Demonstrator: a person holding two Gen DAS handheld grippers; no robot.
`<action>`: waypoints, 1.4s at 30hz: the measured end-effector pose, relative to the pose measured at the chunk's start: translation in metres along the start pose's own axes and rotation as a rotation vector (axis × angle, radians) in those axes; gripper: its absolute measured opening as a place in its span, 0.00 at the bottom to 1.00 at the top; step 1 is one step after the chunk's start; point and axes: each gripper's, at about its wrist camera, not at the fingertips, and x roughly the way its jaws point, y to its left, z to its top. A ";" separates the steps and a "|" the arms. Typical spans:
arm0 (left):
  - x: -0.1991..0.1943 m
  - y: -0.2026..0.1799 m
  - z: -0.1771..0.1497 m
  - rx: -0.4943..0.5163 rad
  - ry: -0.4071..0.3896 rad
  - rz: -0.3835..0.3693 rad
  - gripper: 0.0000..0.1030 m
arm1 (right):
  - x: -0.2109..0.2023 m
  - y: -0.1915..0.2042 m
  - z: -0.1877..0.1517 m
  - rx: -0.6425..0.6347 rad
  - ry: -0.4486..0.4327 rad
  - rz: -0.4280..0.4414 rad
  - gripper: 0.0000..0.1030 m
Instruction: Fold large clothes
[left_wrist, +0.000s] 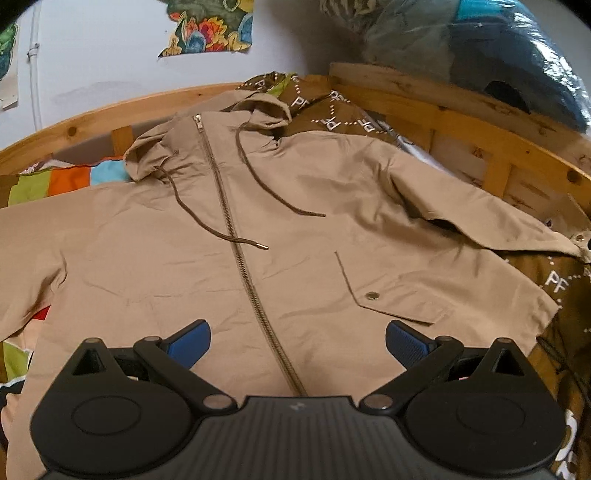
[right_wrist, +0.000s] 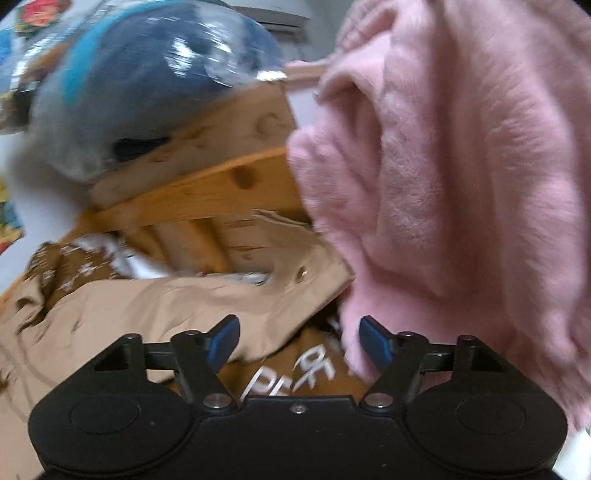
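Note:
A tan hooded jacket (left_wrist: 295, 229) lies flat and face up on the bed, zipped, hood at the far end, both sleeves spread out. My left gripper (left_wrist: 297, 341) is open and empty, hovering over the jacket's lower hem near the zipper. In the blurred right wrist view, my right gripper (right_wrist: 299, 341) is open and empty just above the end of the jacket's right sleeve (right_wrist: 207, 306), whose cuff with a snap button (right_wrist: 303, 271) lies beyond the fingers.
A brown bedspread with white letters (left_wrist: 325, 114) covers the bed. A wooden bed rail (left_wrist: 461, 122) runs along the far and right sides. A pink fluffy garment (right_wrist: 461, 184) hangs at the right. A plastic-wrapped blue bundle (right_wrist: 147, 81) sits beyond the rail.

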 end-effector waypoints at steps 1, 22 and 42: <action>0.000 0.003 0.002 -0.007 0.002 -0.002 0.99 | 0.008 -0.001 0.002 0.013 0.002 -0.022 0.61; -0.062 0.162 0.060 -0.495 -0.208 -0.419 0.99 | -0.064 0.222 -0.035 -0.480 -0.469 0.574 0.04; 0.044 0.244 -0.038 -1.034 0.139 -0.420 0.70 | -0.130 0.281 -0.258 -0.825 -0.097 1.051 0.04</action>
